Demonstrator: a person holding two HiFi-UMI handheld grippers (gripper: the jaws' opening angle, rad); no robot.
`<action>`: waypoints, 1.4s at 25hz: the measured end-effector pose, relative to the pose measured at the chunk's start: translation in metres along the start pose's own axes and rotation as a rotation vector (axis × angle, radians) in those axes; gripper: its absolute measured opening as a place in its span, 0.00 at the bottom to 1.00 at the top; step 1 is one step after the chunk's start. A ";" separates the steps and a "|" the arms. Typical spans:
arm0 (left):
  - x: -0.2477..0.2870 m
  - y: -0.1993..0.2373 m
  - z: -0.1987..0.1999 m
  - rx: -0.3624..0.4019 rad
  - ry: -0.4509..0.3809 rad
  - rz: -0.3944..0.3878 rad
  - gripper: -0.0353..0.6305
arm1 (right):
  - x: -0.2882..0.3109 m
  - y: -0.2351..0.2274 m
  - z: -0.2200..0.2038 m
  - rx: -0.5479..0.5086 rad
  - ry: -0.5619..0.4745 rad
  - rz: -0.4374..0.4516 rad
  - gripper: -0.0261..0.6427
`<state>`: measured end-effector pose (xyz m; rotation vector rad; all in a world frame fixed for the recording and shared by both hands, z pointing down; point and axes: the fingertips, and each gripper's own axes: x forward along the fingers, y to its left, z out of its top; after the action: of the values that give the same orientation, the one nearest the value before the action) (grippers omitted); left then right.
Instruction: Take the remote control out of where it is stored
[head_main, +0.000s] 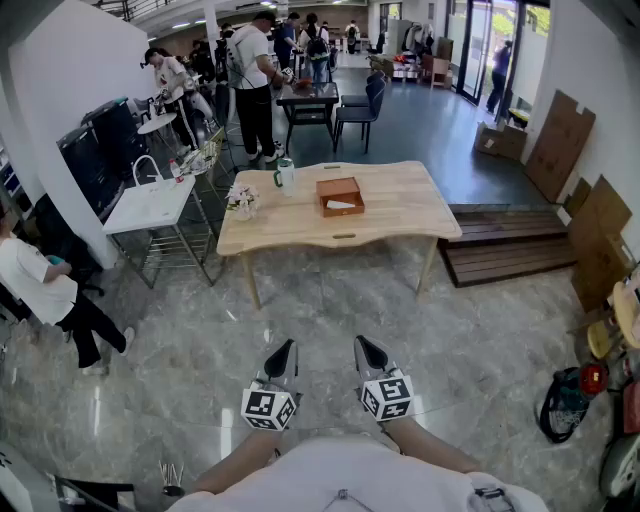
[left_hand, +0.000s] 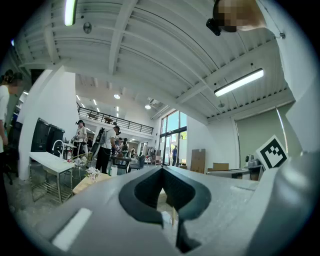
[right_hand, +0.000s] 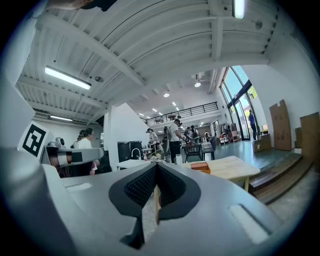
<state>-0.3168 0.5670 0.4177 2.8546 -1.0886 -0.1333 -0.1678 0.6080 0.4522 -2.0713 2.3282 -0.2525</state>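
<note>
Left gripper (head_main: 281, 358), right gripper (head_main: 368, 350): jaws closed, nothing gripped, both positioned low near body. Open wooden box (head_main: 322, 196) located on table (head_main: 400, 200), well ahead. Pale item (head_main: 341, 205) inside, judged remote, laid crosswise. Right gripper judged marginally nearer.

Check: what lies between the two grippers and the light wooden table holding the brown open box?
Only bare grey marble floor, seen in the head view.

Open brown box (head_main: 338, 190) and mug (head_main: 285, 176) on wooden table (head_main: 400, 215)
</note>
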 end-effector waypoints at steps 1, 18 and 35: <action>-0.002 0.003 0.000 -0.001 -0.002 -0.002 0.05 | 0.001 0.004 0.000 -0.001 0.001 0.000 0.08; -0.057 0.038 -0.006 -0.045 -0.048 -0.037 0.05 | 0.004 0.068 -0.005 -0.022 -0.012 -0.009 0.08; -0.022 0.083 -0.031 -0.078 -0.008 -0.037 0.05 | 0.052 0.049 -0.021 0.039 -0.020 -0.041 0.08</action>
<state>-0.3848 0.5212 0.4591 2.8080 -1.0089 -0.1862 -0.2245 0.5645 0.4712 -2.0959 2.2527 -0.2746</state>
